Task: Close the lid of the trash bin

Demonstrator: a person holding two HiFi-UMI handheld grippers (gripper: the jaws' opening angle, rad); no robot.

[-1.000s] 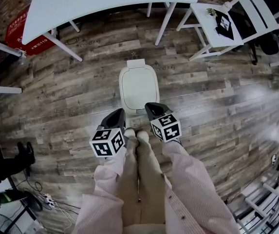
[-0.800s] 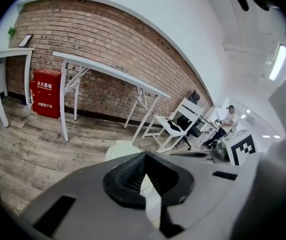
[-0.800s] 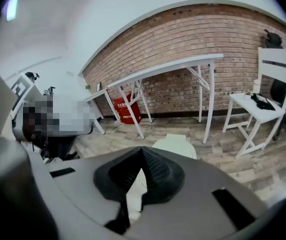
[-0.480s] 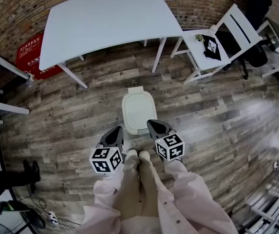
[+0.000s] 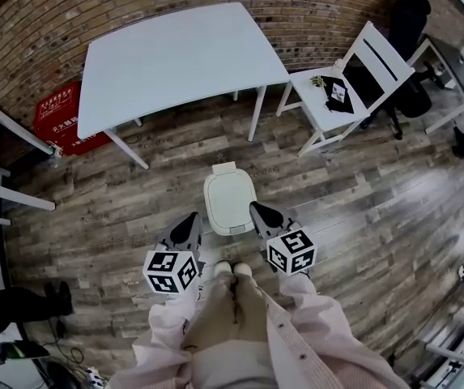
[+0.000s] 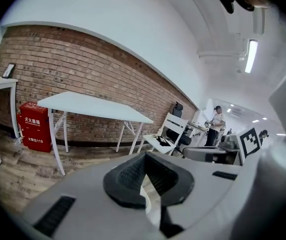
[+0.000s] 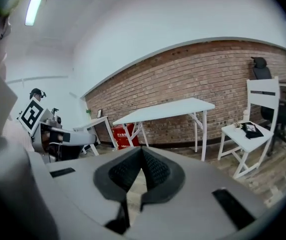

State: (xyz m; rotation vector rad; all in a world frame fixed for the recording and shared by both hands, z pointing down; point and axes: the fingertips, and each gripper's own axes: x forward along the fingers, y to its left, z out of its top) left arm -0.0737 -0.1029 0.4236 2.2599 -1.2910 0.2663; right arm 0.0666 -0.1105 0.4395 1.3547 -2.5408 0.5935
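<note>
Nearest the person, the left hand-held gripper (image 5: 188, 224) and right hand-held gripper (image 5: 259, 212) hover either side of the trash bin's (image 5: 230, 203) near edge, both clenched on nothing. The white bin stands on the wood floor (image 5: 126, 193) with its lid down. Beyond the bin stands a white table (image 5: 179, 55).

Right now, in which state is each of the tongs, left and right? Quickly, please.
Left tongs: closed, holding nothing.
Right tongs: closed, holding nothing.
</note>
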